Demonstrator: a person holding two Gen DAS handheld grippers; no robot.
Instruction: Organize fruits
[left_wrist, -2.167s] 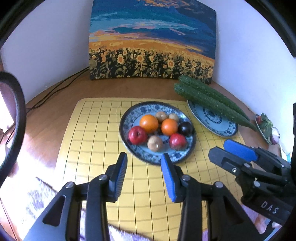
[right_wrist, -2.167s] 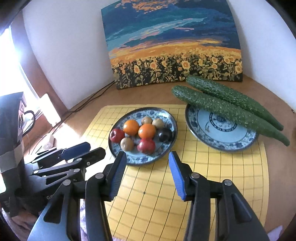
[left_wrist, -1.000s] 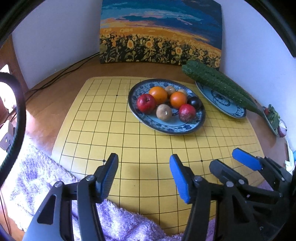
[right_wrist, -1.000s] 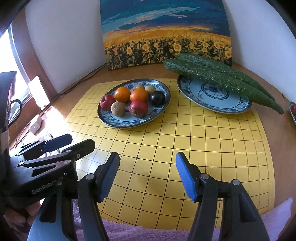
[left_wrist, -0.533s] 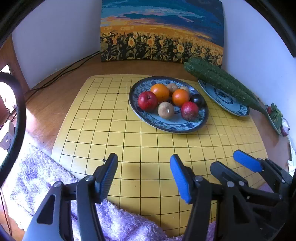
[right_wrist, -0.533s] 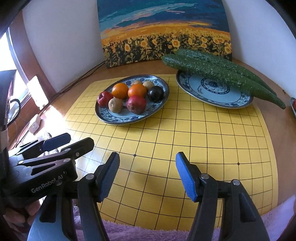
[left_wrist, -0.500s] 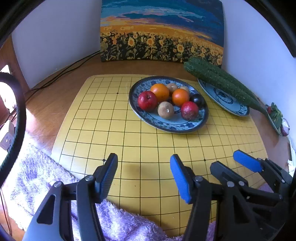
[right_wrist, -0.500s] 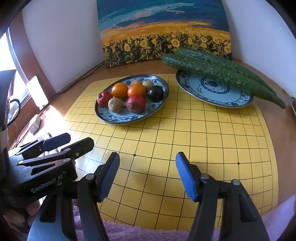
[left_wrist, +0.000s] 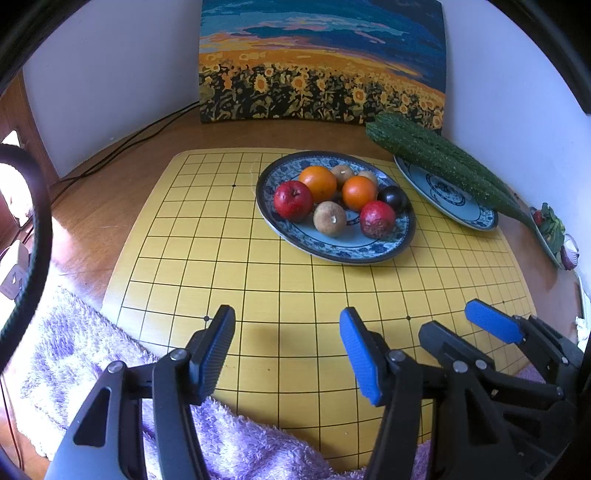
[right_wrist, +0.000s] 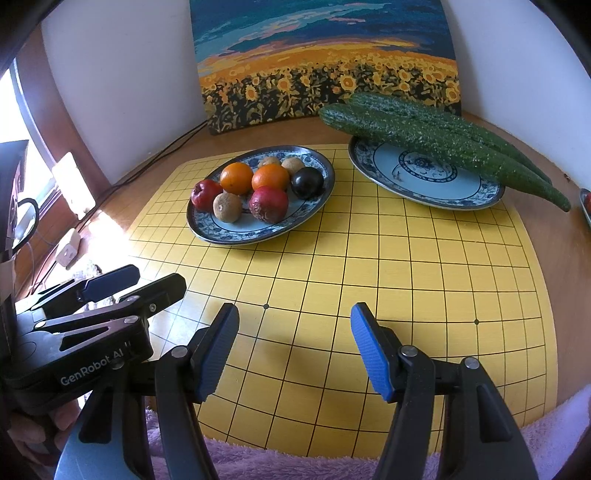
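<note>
A blue patterned plate on the yellow grid board holds several fruits: a red apple, two oranges, a dark plum, a kiwi and a dark red fruit. A second blue plate at right carries two cucumbers across its far rim. My left gripper and right gripper are open and empty, low over the board's near part, well short of the plates.
A sunflower painting leans on the back wall. A purple towel lies at the board's near edge. Cables run along the left of the wooden table. A small dish with vegetables sits at far right.
Both grippers have drawn back from the fruit plate to the near edge of the board and stayed open. In the last half second they have barely moved.
</note>
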